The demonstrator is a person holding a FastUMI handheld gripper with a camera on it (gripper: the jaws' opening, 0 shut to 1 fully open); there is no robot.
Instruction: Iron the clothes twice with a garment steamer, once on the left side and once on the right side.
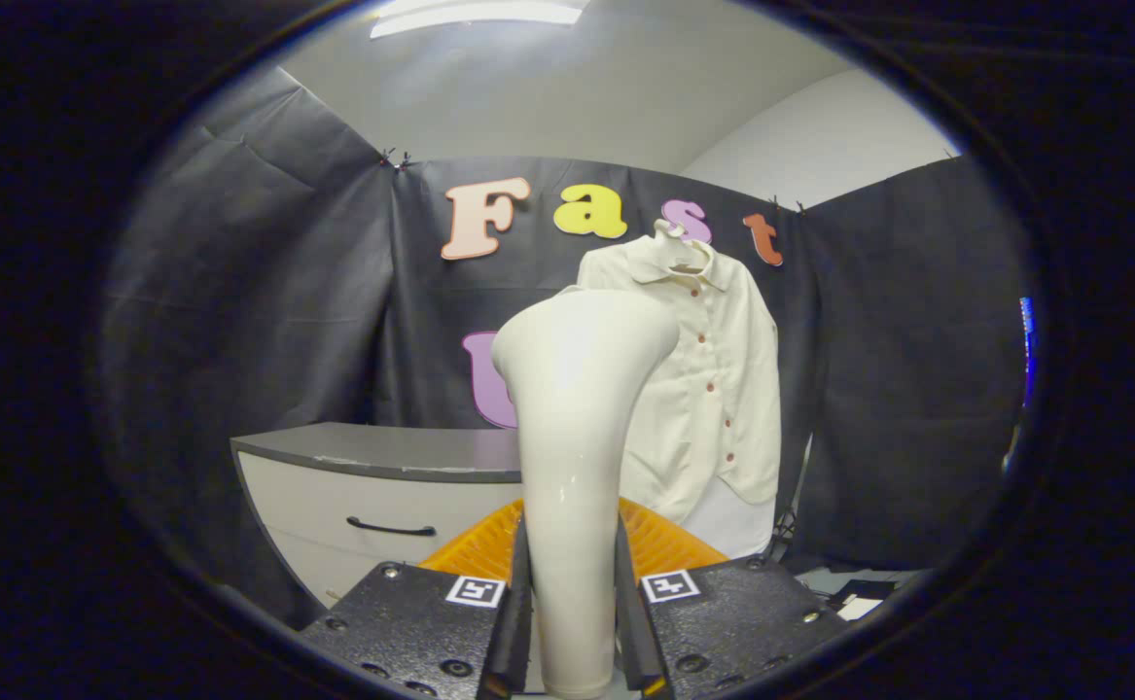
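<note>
Now, tool: the tool [572,632] has both fingers closed against the handle of the garment steamer [575,408], held upright between them.
Steamer head: flared top stands ahead of the fingers, overlapping the shirt's left front, apparently not yet touching.
Shirt: the cream shirt [723,389] hangs on a hanger against the booth wall, beyond the desk [382,452].
Step advice: bring the head flat to one side near the collar, then draw down slowly, keeping the grip firm.
Writing: small square markers on the tool; nothing else legible on the steamer or shirt.

cream steamer [572,408] upright; cream shirt [713,389] hangs beyond.
</note>
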